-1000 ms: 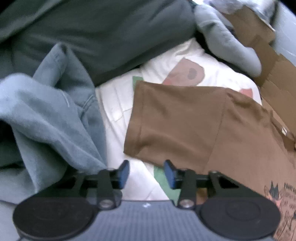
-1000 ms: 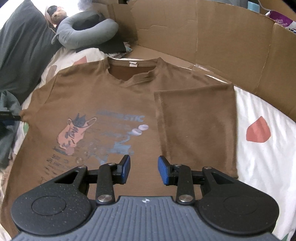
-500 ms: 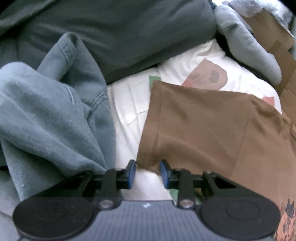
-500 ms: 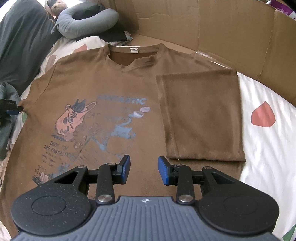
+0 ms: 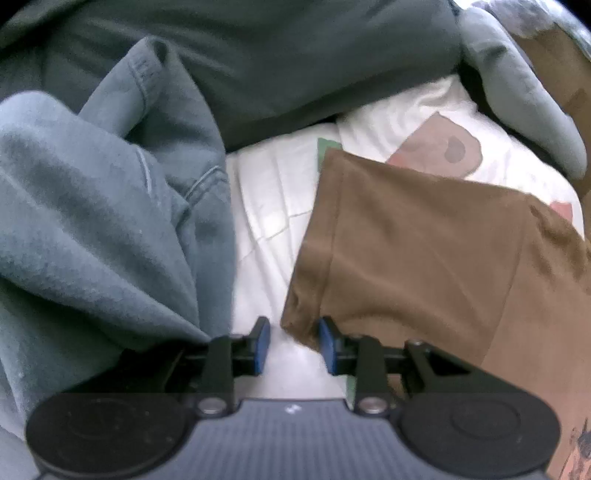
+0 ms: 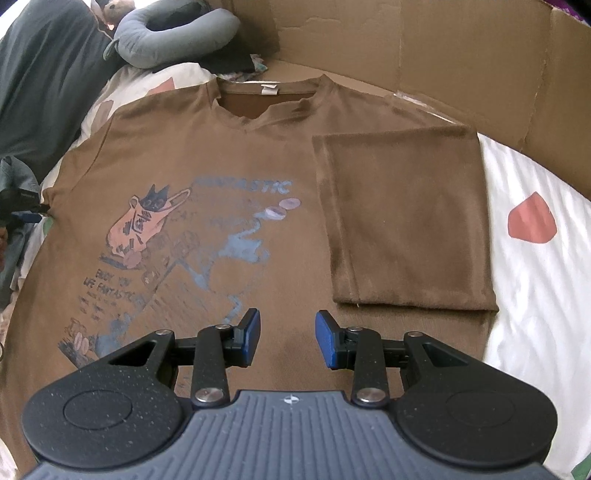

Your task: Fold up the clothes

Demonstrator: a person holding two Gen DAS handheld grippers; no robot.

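Observation:
A brown T-shirt (image 6: 229, 177) with a blue and pink cat print lies face up on the white bedsheet (image 6: 535, 302). Its right sleeve (image 6: 406, 221) is folded inward over the body. Its left sleeve (image 5: 413, 251) lies flat and spread out. My left gripper (image 5: 293, 345) is open, with the sleeve's hem corner (image 5: 299, 325) between its blue pads, against the right pad. The left gripper also shows in the right wrist view (image 6: 22, 208) at the far left. My right gripper (image 6: 287, 341) is open and empty above the shirt's lower middle.
A crumpled grey-blue garment (image 5: 103, 229) lies just left of the sleeve. A dark pillow (image 5: 280, 62) lies behind it. A grey neck pillow (image 6: 173, 33) sits at the head of the bed. A cardboard wall (image 6: 424, 48) runs along the far and right side.
My left gripper has moved in on the left sleeve's hem corner, which now sits between its pads. My right gripper has drawn back toward the shirt's lower part, still open.

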